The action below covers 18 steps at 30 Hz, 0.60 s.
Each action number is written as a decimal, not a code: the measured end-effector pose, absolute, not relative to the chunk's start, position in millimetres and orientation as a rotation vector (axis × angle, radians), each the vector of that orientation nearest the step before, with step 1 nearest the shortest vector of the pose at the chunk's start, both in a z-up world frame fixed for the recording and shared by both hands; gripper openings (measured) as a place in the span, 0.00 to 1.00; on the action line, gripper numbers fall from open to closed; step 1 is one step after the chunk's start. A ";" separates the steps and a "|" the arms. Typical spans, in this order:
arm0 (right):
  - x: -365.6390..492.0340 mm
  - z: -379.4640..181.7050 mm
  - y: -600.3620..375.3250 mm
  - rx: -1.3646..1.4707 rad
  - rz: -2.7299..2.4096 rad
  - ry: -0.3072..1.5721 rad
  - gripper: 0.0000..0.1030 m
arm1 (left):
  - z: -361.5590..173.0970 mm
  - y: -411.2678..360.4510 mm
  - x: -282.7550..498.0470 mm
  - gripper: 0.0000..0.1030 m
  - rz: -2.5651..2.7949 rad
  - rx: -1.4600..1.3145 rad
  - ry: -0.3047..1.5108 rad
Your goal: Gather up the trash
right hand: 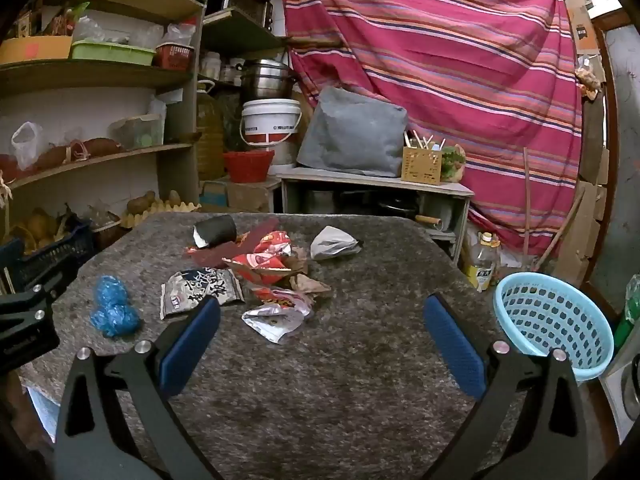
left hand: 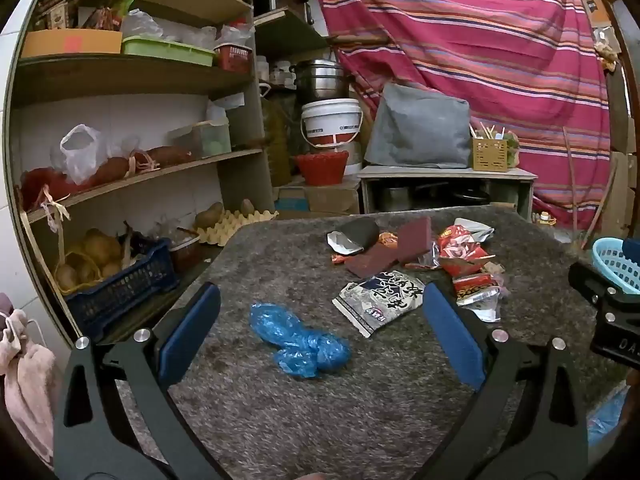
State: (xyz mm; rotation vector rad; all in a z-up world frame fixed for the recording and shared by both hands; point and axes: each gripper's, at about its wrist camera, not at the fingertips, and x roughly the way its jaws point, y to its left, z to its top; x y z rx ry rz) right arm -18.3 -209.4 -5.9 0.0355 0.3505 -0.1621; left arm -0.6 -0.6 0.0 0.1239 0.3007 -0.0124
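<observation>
Trash lies on a grey felt-covered table (left hand: 360,400) (right hand: 380,380). A crumpled blue plastic bag (left hand: 298,340) (right hand: 113,308) sits just ahead of my left gripper (left hand: 320,300), which is open with nothing between its fingers. Beyond it lie a black-and-white snack packet (left hand: 380,300) (right hand: 200,286), red wrappers (left hand: 460,250) (right hand: 268,258), a silver wrapper (right hand: 276,318) and a dark rolled packet (right hand: 214,232). My right gripper (right hand: 320,304) is open and empty, over bare felt near the silver wrapper. A light blue plastic basket (right hand: 556,320) (left hand: 616,264) stands at the table's right edge.
Wooden shelves (left hand: 132,80) with bags, potatoes and an egg tray (left hand: 236,224) fill the left. Behind the table stand a low cabinet (right hand: 376,196), a white bucket (right hand: 272,122) and a striped red cloth (right hand: 460,60). A bottle (right hand: 482,266) stands on the floor at right.
</observation>
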 end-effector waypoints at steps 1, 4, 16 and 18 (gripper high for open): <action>-18.2 -5.9 -209.3 0.036 -0.162 0.352 0.96 | 0.0 -0.8 -0.3 0.95 -0.012 0.127 0.305; -18.2 -5.5 -209.0 0.037 -0.162 0.350 0.96 | -0.2 -1.2 -0.2 0.95 -0.013 0.125 0.305; -13.5 -10.9 -210.9 0.047 -0.157 0.356 0.96 | 9.1 -6.3 -3.2 0.95 -0.021 0.126 0.305; -12.7 -10.7 -214.9 0.048 -0.157 0.360 0.96 | 7.9 -6.4 -4.9 0.95 -0.019 0.130 0.302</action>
